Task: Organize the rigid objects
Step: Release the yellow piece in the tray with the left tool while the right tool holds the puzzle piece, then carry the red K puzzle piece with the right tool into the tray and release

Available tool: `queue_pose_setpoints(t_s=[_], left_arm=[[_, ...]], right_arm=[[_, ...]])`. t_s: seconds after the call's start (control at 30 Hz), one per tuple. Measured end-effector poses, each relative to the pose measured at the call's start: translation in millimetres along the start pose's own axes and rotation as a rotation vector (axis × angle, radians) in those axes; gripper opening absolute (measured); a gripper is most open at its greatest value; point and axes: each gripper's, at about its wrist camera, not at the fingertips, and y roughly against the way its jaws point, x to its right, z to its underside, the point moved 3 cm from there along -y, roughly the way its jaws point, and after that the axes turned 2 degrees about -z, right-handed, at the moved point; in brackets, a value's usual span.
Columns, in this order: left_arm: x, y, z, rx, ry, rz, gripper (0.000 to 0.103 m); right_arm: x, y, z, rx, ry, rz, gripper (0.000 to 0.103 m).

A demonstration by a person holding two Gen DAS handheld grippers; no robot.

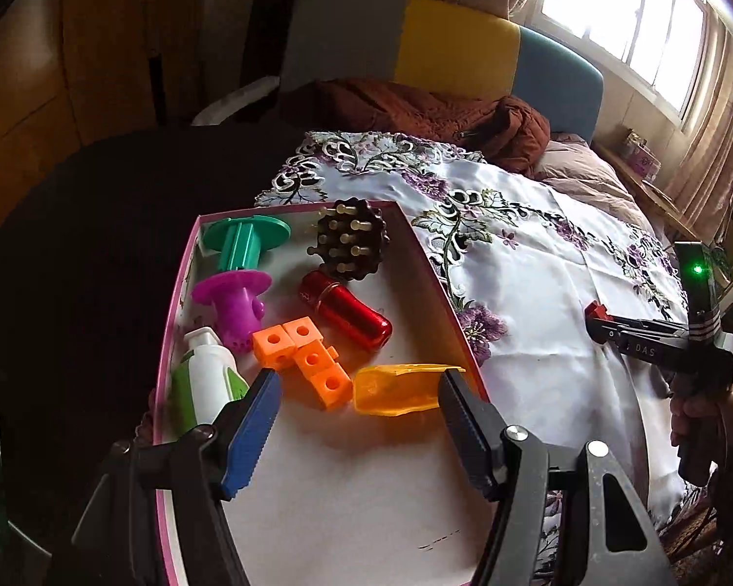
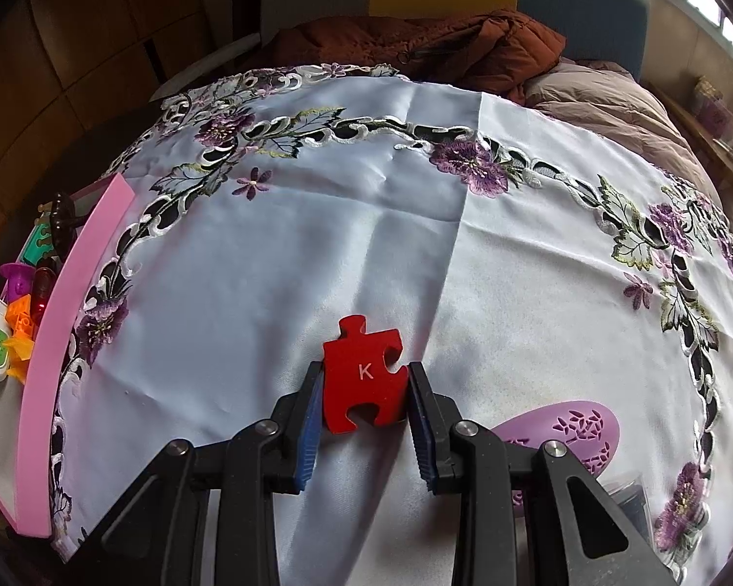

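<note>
Red puzzle piece [image 2: 365, 381] marked K is sitting clamped between the right gripper [image 2: 365, 408] fingers above the embroidered cloth [image 2: 317, 244], while the left gripper [image 1: 359, 432] is hovering wide open, holding nothing, over the pink box [image 1: 457, 337].

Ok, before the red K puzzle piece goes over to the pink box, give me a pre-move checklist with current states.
1. Right gripper shut on the red puzzle piece: ok.
2. Piece lifted off the tablecloth: cannot tell.
3. Left gripper open, holding nothing: ok.
4. Bare floor free in the pink box: ok.
5. Left gripper out of the drop path: not ok, it hangs over the box.
6. Purple brush outside the box: not ok.
</note>
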Motion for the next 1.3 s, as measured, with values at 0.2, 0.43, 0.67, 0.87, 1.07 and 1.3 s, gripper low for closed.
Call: queue_pose_setpoints(t_s=[0.2,0.43,0.67,0.87,1.07,1.3], left_arm=[[-6.8,7.9,0.4,0.012,0.022,-0.016,0.067],[-15.1,17.9,-0.8,0.043,0.043,-0.020,0.067],[-21.3,25.5,0.7,0.064,0.051,-0.016,0.067],[-30.3,31.6,1.2,0.083,0.066,-0.025,0.067],[-40.0,33.5,4.0,0.085,0.084,-0.034,0.067],[-52.2,34.1,4.3,0.092,0.113,-0.044,0.067]], right_arm=[[-2.1,0.3,1.0,0.011,0.015,0.019,0.033],[-6.4,0.0,1.4,0.013,0.035,0.056,0.033],[-9.9,1.0,0.5,0.009,0.010,0.104,0.032],[-11.1,3.9,1.3,0.012,-0.034,0.132,0.032],[-20.2,10.9,2.3,0.026,-0.047,0.119,0.032],[-43.2,26.2,0.5,0.068,-0.032,0.066,0.032]])
